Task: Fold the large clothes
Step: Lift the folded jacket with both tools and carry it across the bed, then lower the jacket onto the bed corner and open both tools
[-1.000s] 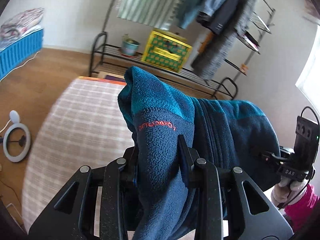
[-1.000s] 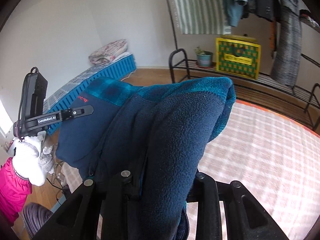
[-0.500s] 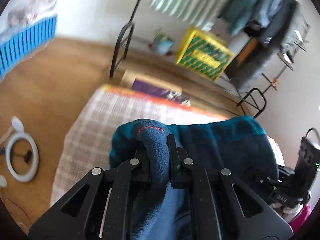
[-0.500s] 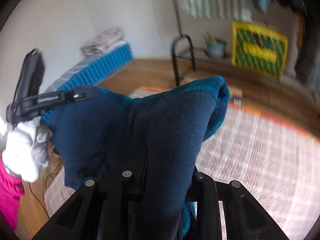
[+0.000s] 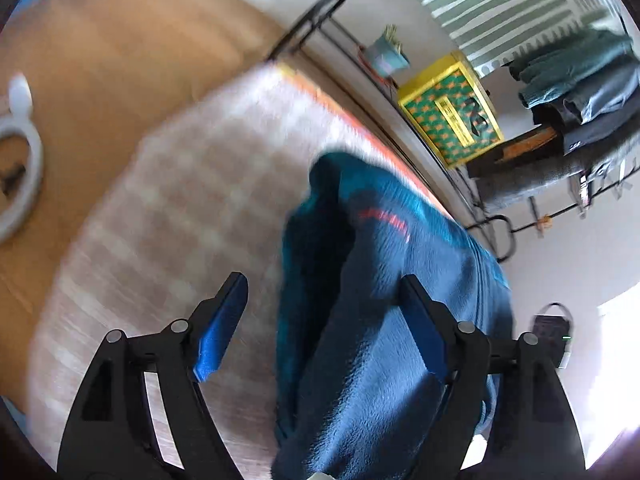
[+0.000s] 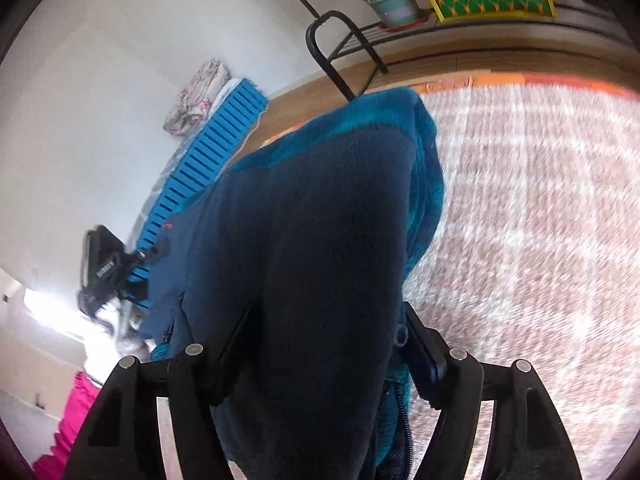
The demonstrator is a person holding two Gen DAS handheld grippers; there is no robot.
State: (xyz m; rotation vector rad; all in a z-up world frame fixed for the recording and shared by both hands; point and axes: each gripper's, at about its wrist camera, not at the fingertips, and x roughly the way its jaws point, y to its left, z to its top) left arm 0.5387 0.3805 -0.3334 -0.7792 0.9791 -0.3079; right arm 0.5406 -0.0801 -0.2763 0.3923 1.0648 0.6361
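Left gripper (image 5: 322,300) jaws have just been opening, now spread, fleece (image 5: 372,320) against the 3 o'clock finger only; right gripper (image 6: 328,320) jaws have also just been opening, fleece (image 6: 320,220) between them; whether they pinch it, I cannot tell.

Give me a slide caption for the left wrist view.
Left hand-held gripper, jaws just opened wide, releases blue fleece jacket over the checked mat.

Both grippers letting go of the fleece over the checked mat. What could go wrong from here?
1. The left gripper has just been opening; the blue fleece jacket leans on only one finger, so it may slump into a heap, not a flat fold.
2. The right gripper has just been opening too, but thick fleece fills its gap and could snag on pull-back.
3. The jacket sits near the checked mat orange edge and may spill over.
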